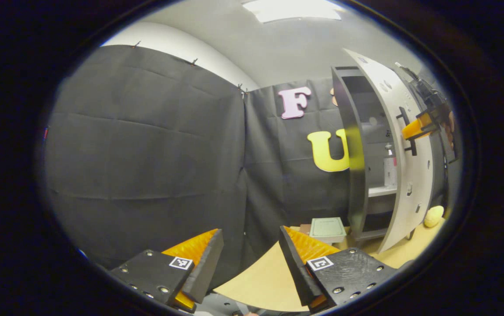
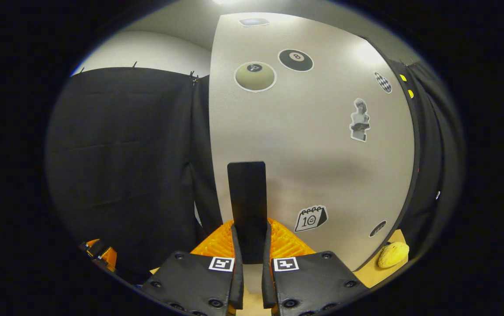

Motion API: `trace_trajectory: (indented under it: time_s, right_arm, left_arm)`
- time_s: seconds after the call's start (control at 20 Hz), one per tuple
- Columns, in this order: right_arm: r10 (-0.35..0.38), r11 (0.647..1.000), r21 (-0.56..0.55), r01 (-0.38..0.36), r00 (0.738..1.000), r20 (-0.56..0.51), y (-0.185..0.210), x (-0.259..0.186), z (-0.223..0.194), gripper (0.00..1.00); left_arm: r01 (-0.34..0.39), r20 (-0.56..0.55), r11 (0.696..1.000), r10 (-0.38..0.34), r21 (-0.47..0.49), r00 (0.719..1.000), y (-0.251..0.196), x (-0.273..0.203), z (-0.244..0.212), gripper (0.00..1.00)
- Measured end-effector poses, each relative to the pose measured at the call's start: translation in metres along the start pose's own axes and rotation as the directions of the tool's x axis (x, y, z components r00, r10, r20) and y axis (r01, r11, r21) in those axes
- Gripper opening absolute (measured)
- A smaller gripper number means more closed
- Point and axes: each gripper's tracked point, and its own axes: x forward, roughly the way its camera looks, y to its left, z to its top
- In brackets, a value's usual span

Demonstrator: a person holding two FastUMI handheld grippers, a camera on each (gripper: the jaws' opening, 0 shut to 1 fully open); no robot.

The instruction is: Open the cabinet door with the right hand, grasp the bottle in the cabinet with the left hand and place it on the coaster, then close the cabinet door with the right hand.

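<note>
In the left gripper view, the left gripper (image 1: 249, 259) hangs with its jaws spread wide and nothing between them, above the table (image 1: 260, 281). The cabinet (image 1: 357, 153) stands with its cabinet door (image 1: 403, 145) swung open; the bottle (image 1: 390, 169) sits on a shelf inside, and the coaster (image 1: 327, 228) lies on the table just beside the cabinet's foot. In the right gripper view, the right gripper (image 2: 249, 245) is clamped on the door's handle (image 2: 247, 202), both fingers pressing it, and a yellow lump (image 2: 393, 254) lies near the door's lower edge.
</note>
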Motion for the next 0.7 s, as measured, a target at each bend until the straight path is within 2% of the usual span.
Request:
trace_trajectory:
  time_s: [0.25, 0.4, 0.45, 0.5, 0.7]
  right_arm:
    - [0.044, 0.999, -0.022, -0.044, 0.999, -0.002, -0.009, -0.02, -0.003, 0.18]
    - [0.083, 0.995, -0.047, -0.084, 0.996, -0.009, -0.019, -0.038, -0.004, 0.18]
    - [0.097, 0.994, -0.048, -0.097, 0.995, -0.01, -0.021, -0.042, -0.005, 0.15]
    - [0.112, 0.993, -0.038, -0.113, 0.994, -0.014, -0.025, -0.047, -0.005, 0.18]
    - [0.152, 0.988, -0.036, -0.152, 0.988, -0.022, -0.043, -0.059, -0.006, 0.19]
  left_arm:
    - [0.103, 0.029, 0.995, -0.103, 0.01, 0.994, -0.063, 0.011, 0.016, 0.77]
    - [0.175, 0.019, 0.984, -0.175, 0.0, 0.984, -0.123, 0.011, 0.013, 0.78]
    - [0.195, 0.014, 0.981, -0.195, 0.001, 0.981, -0.144, 0.008, 0.013, 0.79]
    - [0.212, 0.011, 0.977, -0.212, 0.002, 0.977, -0.164, 0.005, 0.014, 0.77]
    - [0.286, 0.025, 0.958, -0.285, -0.009, 0.958, -0.233, -0.015, 0.027, 0.77]
